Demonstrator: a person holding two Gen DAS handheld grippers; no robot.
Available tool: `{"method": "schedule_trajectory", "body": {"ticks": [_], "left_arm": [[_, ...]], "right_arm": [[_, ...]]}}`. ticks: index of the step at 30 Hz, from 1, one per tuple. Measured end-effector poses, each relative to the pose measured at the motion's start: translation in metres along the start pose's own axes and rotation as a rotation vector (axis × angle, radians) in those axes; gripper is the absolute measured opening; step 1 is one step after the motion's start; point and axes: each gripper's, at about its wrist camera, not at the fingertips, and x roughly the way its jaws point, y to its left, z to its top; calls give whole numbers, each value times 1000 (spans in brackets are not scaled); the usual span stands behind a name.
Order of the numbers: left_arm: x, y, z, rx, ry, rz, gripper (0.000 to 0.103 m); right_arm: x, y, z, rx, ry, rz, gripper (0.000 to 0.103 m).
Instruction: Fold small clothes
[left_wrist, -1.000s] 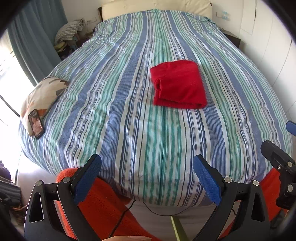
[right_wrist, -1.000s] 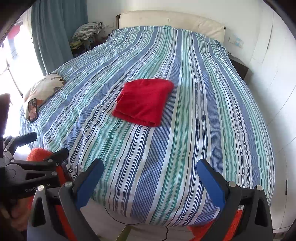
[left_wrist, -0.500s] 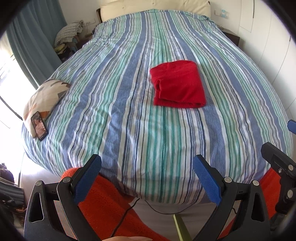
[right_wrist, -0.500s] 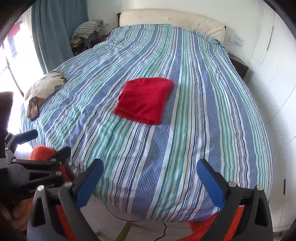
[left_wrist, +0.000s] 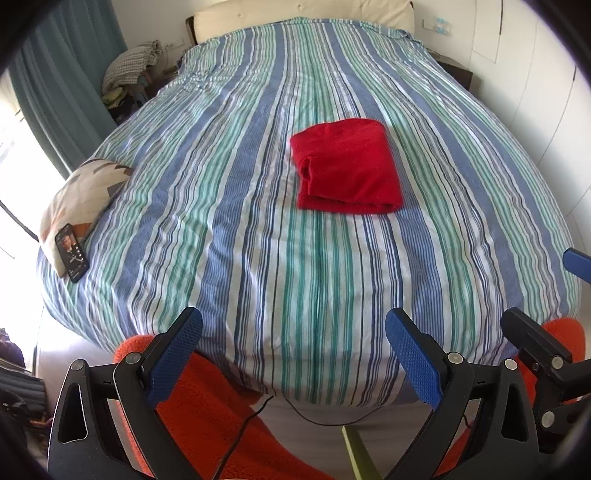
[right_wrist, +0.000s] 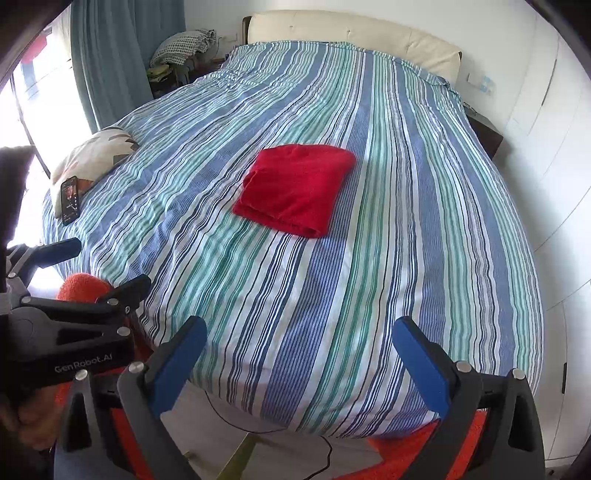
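Nearest, both tools hang off the foot of the bed (left_wrist: 258, 295), over the floor and clear of the striped cover. The left gripper (left_wrist: 293, 352) has its blue-padded fingers (left_wrist: 173, 354) spread wide with nothing between them. The right gripper (right_wrist: 299, 362) is the same, pads (right_wrist: 421, 365) far apart and empty. From the right wrist view the left tool shows just beside it at the bed's foot corner, with an orange fuzzy rug (left_wrist: 207, 413) and a thin black cable (left_wrist: 317, 415) on the floor below the bed's foot.

Farther on, the red garment (left_wrist: 347, 170) lies near the middle of the bed, well apart from both grippers. It sits as a compact, roughly square packet, layers stacked, with folded edges showing on the side toward the bed's foot. By the look of it the folding of this piece is finished, and the step in hand reads as a pull-back or pause rather than a grasp.

At the bed's left edge rests a patterned pillow (left_wrist: 81, 195) with a phone (left_wrist: 72, 253) leaning on it. Beyond, by the headboard (right_wrist: 351, 35), a heap of checked cloth (right_wrist: 183, 46) sits on something beside the bed.

No other small garment is visible on the bed, so the next move likely calls for bringing a fresh piece onto the cover, or setting the red packet aside; either way a long reach forward from the bed's foot.
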Motion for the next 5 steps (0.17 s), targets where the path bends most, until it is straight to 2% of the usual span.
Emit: {"method": "schedule_trajectory", "body": {"ticks": [5], "left_arm": [[-2,-1,0,-1,-14,10,100]], "right_arm": [[4,-3,1,8,5,5,100]]}}
